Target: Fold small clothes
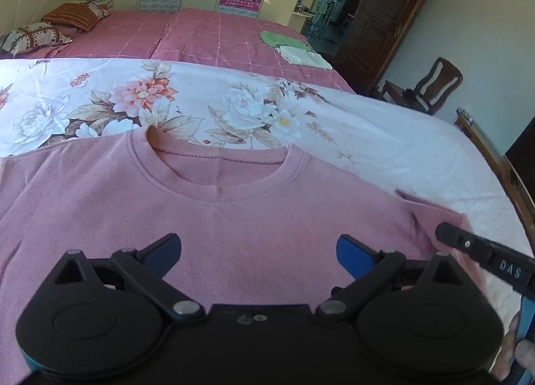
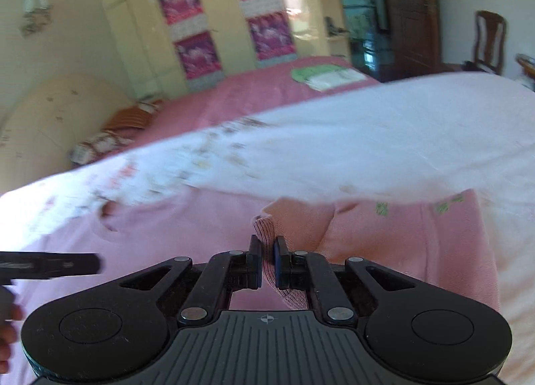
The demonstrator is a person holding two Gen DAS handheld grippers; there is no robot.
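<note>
A small pink sweatshirt (image 1: pixel 234 218) lies front up on the floral bedsheet (image 1: pixel 200 97), its round neckline facing away. My left gripper (image 1: pixel 259 254) hovers over the chest with its blue-padded fingers wide apart and nothing between them. In the right wrist view my right gripper (image 2: pixel 267 263) is shut on the ribbed cuff of the pink sleeve (image 2: pixel 265 234), lifted off the sweatshirt (image 2: pixel 401 244). The right gripper's black body (image 1: pixel 485 261) shows at the right edge of the left wrist view, beside the sleeve. The left gripper's body (image 2: pixel 50 264) shows at the left edge of the right wrist view.
Beyond the floral sheet lies a pink checked bedspread (image 1: pixel 214 34) with pillows (image 1: pixel 40 34) at the left and a green and a white folded cloth (image 1: pixel 294 47) at the right. A wooden chair (image 1: pixel 431 87) and a dark wardrobe (image 1: pixel 384 17) stand to the right.
</note>
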